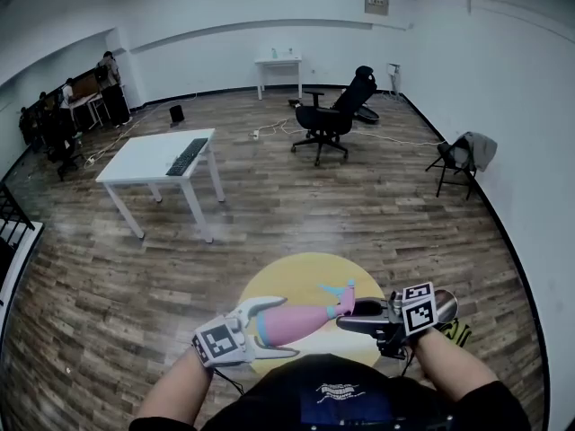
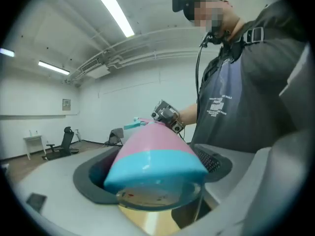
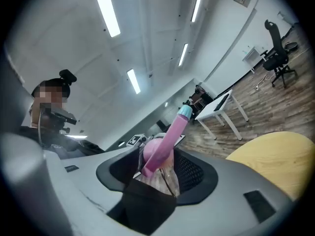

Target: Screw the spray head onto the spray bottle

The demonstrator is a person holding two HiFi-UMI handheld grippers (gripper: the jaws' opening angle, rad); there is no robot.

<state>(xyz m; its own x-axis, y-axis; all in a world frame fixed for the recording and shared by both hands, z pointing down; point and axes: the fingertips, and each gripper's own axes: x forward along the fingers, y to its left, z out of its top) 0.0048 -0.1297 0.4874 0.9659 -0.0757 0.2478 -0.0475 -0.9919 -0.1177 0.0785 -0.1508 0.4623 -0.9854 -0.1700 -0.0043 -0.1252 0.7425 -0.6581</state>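
Note:
A pink spray bottle with a cyan base lies almost level above the round yellow table. My left gripper is shut on its lower body; in the left gripper view the cyan base fills the space between the jaws. The pink spray head with its cyan nozzle sits at the bottle's neck and points up. My right gripper stands at that neck. In the right gripper view the spray head rises between the jaws, which stand apart from it.
A white table with a keyboard stands at the left on the wooden floor. A black office chair is farther back, and a folding chair is by the right wall. People sit at desks at the far left.

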